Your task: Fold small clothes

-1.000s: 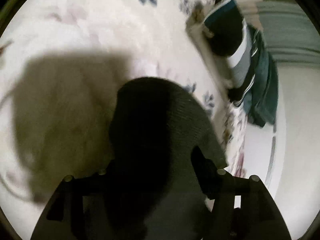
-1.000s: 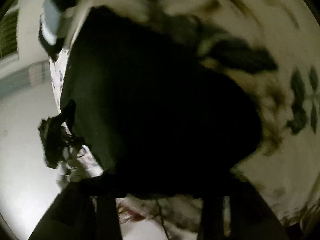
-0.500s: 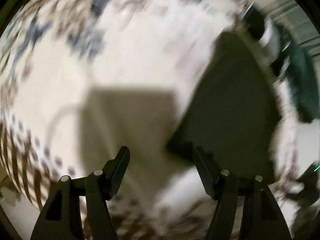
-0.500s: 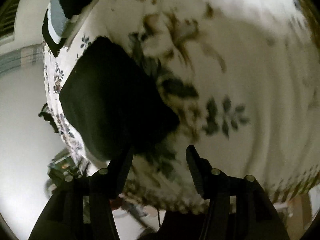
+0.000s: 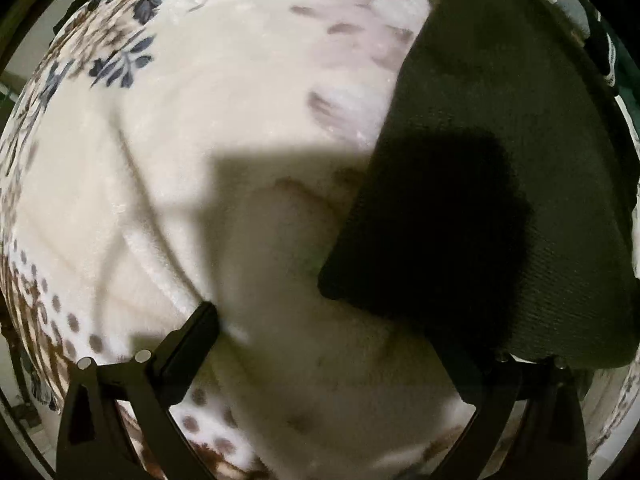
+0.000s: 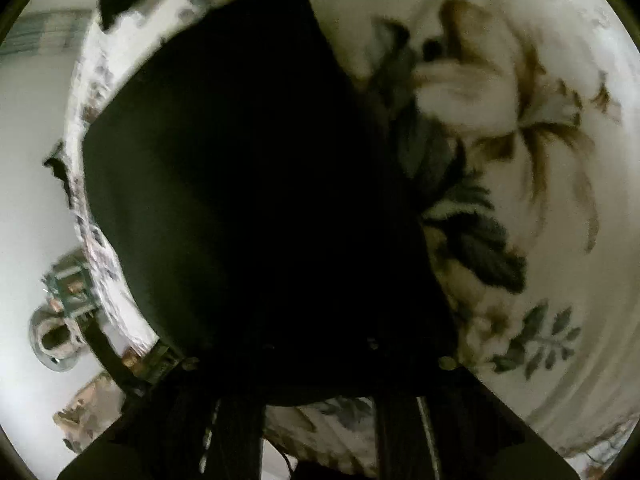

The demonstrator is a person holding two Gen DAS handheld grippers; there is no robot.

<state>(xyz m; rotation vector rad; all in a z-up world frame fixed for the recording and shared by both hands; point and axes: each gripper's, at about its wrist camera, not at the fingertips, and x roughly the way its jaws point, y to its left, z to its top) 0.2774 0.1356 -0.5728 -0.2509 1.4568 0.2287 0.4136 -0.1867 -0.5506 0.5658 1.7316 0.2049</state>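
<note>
On the floral blanket, toward its edge, lies the task's item: a dark, near-black knitted garment (image 5: 500, 168), folded flat into a rough wedge with a ribbed texture visible along its lit side. In my left view it occupies the right half of the frame, one blunt corner pointing toward the middle; a hard-edged shadow falls across its lower part and onto the cloth beside it.

My left fingers (image 5: 332, 344) have just been opening and now stand spread wide. Nothing sits between them except bare blanket. The left one (image 5: 192, 344) is clear of the garment; the right one is dark against the garment's lower edge, and I cannot tell whether it touches.

My right fingers (image 6: 320, 360) have just been closing. In my right view the garment (image 6: 248, 168) fills the centre and runs down over the finger area, which is too dark to separate from the fabric. The jaws are drawn together; whether cloth is pinched between them I cannot tell.

The supporting surface is a cream plush blanket (image 5: 200, 160) printed with blue-grey leaves, brown sprays and rows of brown dots. Beyond the garment, at the top right of my left view, a striped dark-and-white item (image 5: 600, 40) is partly visible. In my right view, pale floor (image 6: 36, 160) shows past the blanket's edge, with a small metallic object (image 6: 60, 336) on it, too blurred to identify.
</note>
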